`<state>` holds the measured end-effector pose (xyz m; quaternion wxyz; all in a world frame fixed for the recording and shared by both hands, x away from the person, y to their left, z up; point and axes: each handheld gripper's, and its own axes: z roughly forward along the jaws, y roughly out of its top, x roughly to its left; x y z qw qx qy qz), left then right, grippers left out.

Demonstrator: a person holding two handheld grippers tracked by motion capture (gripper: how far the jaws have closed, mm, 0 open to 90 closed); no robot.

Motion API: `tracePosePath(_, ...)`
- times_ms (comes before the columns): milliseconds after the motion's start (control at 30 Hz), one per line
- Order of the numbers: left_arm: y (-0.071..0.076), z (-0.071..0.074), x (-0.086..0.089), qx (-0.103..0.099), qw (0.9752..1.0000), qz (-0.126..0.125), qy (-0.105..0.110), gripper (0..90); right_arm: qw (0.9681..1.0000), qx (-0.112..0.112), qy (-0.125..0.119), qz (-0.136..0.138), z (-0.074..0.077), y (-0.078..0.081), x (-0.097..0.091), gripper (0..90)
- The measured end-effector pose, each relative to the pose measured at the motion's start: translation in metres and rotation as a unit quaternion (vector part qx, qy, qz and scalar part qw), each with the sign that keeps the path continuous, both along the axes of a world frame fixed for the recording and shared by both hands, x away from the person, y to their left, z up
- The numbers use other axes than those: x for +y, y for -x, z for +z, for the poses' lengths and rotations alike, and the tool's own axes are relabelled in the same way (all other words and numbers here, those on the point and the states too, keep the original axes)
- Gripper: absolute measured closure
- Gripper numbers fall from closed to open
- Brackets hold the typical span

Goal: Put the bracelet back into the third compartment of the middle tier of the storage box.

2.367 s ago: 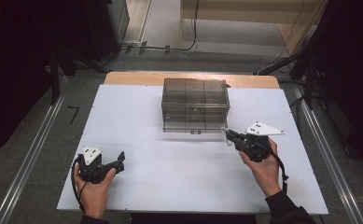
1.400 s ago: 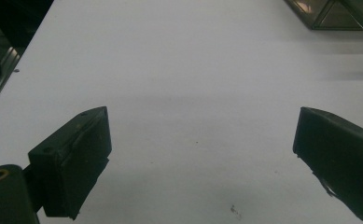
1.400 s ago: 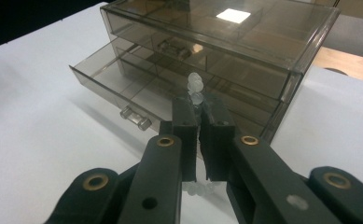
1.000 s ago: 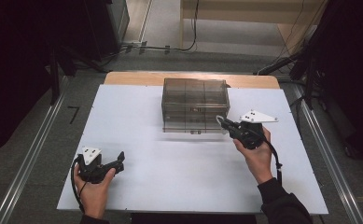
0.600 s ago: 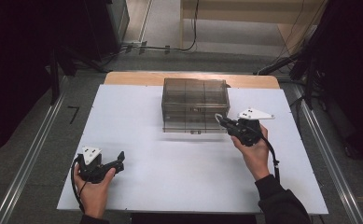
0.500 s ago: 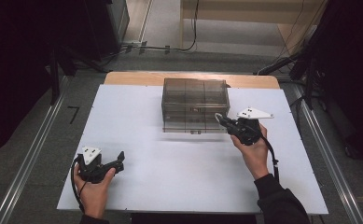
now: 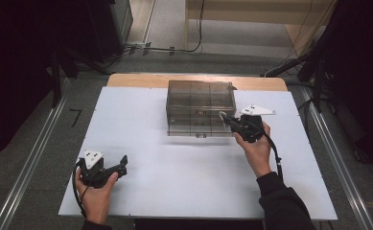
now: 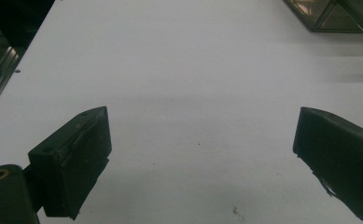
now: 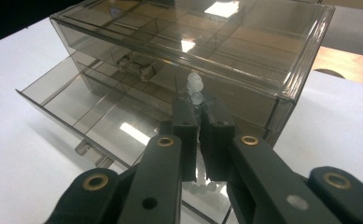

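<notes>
Beads pinched in right gripper above open drawer.

Smoky clear box, white table.

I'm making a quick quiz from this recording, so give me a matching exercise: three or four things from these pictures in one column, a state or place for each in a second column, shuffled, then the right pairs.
Column one:
1. left tool
2. right tool
3. bottom drawer
4. string of pale beads

Column two:
A. pulled out of the smoky clear drawer box
B. pinched between closed jaws, above the open drawer
C. jaws wide apart over bare white table, holding nothing
D. shut, up at the box's front right corner

Pairs: 1-C, 2-D, 3-A, 4-B
</notes>
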<state>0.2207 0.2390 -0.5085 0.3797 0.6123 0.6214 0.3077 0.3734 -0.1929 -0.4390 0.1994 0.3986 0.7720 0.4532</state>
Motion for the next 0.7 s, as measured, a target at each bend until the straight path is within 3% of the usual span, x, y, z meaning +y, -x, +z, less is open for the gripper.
tracePosePath(700,0.0,0.0,0.0,0.0,1.0,-0.002,0.001,4.3,0.9991,0.029,0.029,-0.006,-0.017,-0.013,0.003,82.9)
